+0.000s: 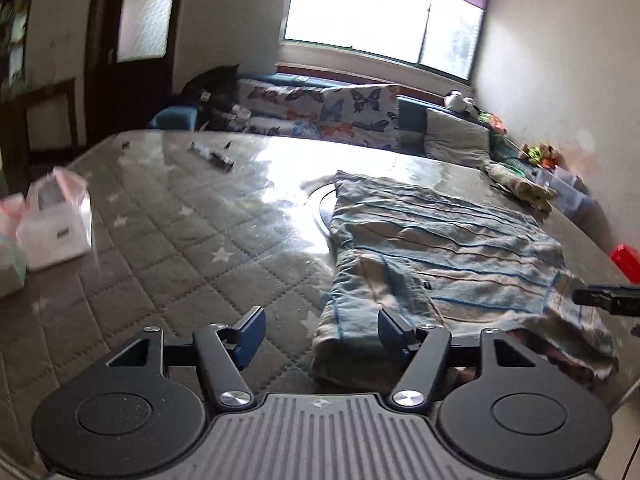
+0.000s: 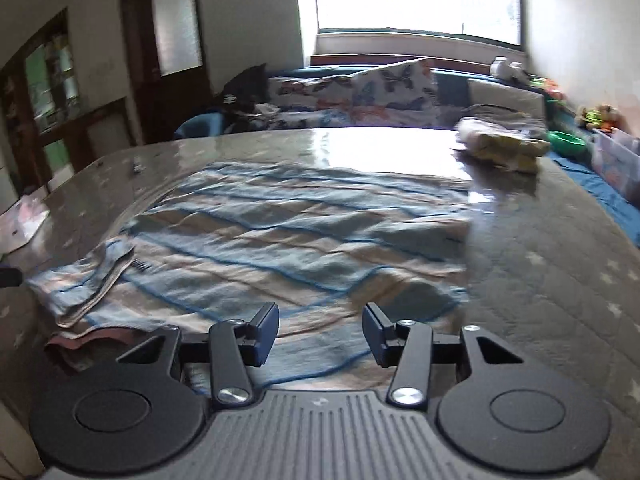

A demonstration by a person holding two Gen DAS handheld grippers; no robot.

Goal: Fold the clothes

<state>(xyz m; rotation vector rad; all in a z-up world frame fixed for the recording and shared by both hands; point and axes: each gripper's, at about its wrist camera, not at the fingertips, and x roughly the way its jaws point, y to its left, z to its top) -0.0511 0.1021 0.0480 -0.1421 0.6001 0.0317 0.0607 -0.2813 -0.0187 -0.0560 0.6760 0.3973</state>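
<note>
Left gripper (image 1: 320, 334) spread, nothing pinched, striped garment (image 1: 440, 248) at 1 o'clock on table (image 1: 160, 240). Right gripper (image 2: 320, 332) spread too, over garment's near edge.

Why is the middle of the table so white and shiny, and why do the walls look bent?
Left wrist view: the window is blown out and its light glares off the glossy table cover beside the striped garment; the white bag is smeared by motion. Right wrist view: the same glare lies beyond the garment, and the fisheye lens curves the door and darkens the corners.
</note>
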